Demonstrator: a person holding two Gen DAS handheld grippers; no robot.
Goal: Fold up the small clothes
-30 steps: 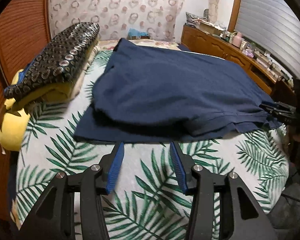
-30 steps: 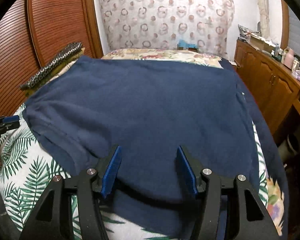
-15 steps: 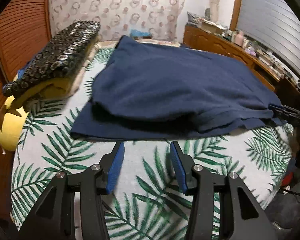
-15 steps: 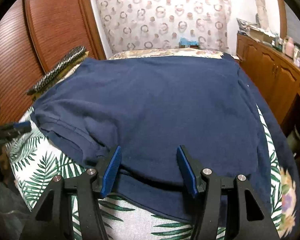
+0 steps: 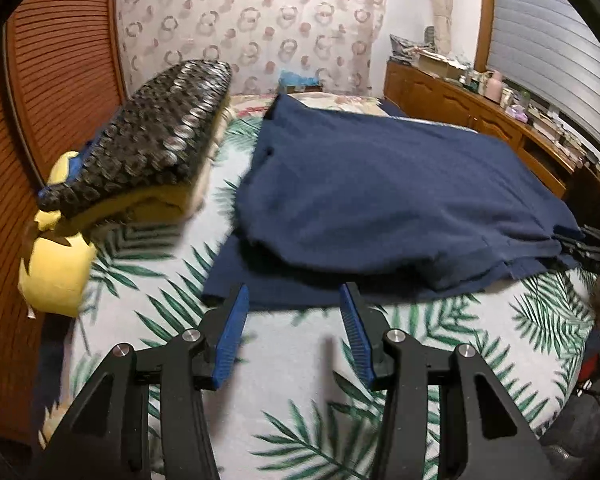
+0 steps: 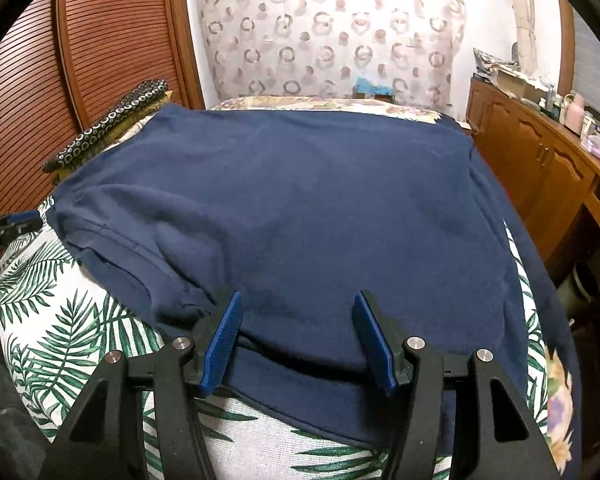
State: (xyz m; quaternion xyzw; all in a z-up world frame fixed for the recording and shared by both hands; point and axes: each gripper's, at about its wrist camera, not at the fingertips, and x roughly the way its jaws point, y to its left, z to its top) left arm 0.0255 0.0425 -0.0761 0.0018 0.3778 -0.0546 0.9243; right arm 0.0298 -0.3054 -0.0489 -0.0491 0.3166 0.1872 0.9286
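A navy blue garment [image 5: 384, 196] lies spread on the bed, its near part doubled over a lower layer that sticks out along the near edge. In the left wrist view my left gripper [image 5: 294, 300] hovers open just short of that near left edge, over the leaf-print sheet [image 5: 292, 392], with nothing between its blue pads. In the right wrist view the same garment [image 6: 308, 208] fills the bed. My right gripper [image 6: 298, 308] stands open above its near hem, holding nothing. The right gripper also shows at the garment's far right corner [image 5: 596, 246].
A stack of folded clothes [image 5: 156, 148], black ringed fabric on top and yellow below, sits at the bed's left by a wooden louvred door [image 5: 56, 80]. A yellow cushion [image 5: 56, 268] lies in front of it. A wooden sideboard [image 6: 540, 160] with clutter runs along the right.
My left gripper has drifted left and closer to the garment's near left corner, and the view has tilted. The right gripper's view has shifted slightly back from the hem. Both jaws keep their width.
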